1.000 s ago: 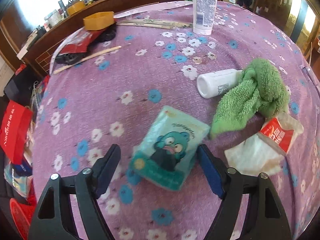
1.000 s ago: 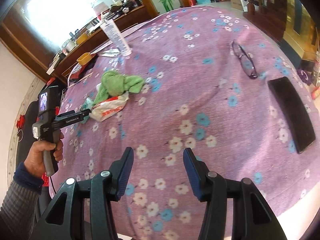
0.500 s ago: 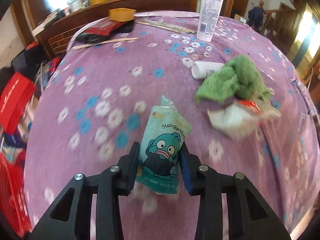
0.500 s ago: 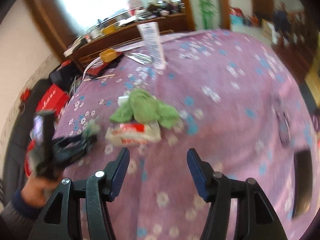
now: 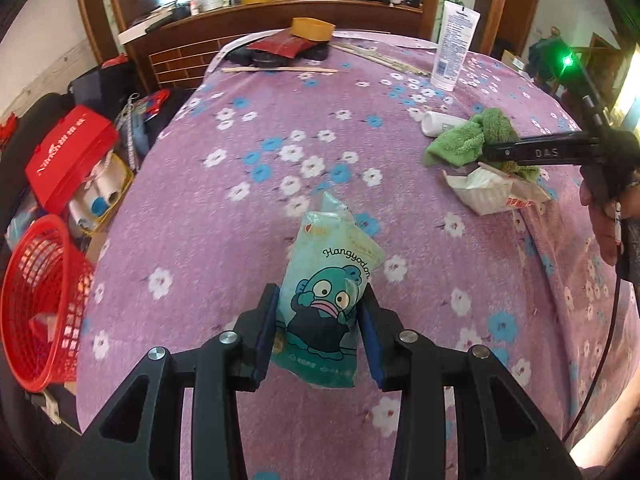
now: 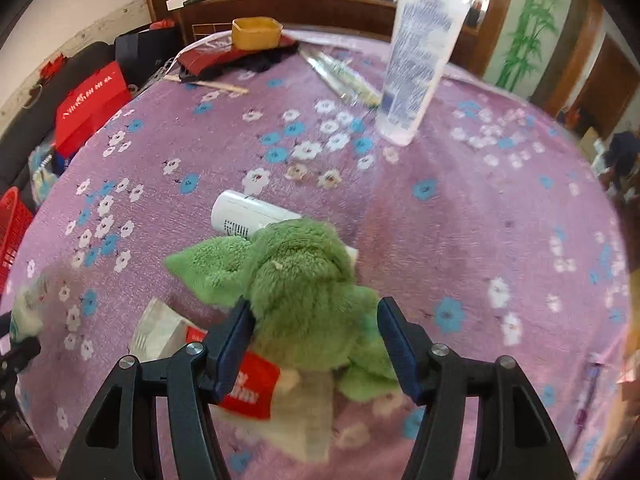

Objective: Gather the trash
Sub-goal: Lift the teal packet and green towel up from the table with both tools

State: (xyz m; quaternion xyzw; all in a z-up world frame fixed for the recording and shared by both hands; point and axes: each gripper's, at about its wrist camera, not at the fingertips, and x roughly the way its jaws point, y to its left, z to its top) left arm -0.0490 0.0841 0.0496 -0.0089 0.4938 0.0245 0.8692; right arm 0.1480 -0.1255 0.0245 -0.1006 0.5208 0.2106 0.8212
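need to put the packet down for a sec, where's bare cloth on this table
Bare cloth lies left of the packet, toward the red basket, and in the middle short of the chopstick. Also right of the tube. Crowded around the green towel, bottle and wrapper.

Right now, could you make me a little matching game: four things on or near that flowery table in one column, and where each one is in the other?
Things:
1. teal packet
2. green towel
3. red basket
4. white tube

Places:
a. standing upright at the table's far side
b. clamped in the left gripper
c. beside the table, below its edge
d. under the right gripper's open jaws

Pairs: 1-b, 2-d, 3-c, 4-a
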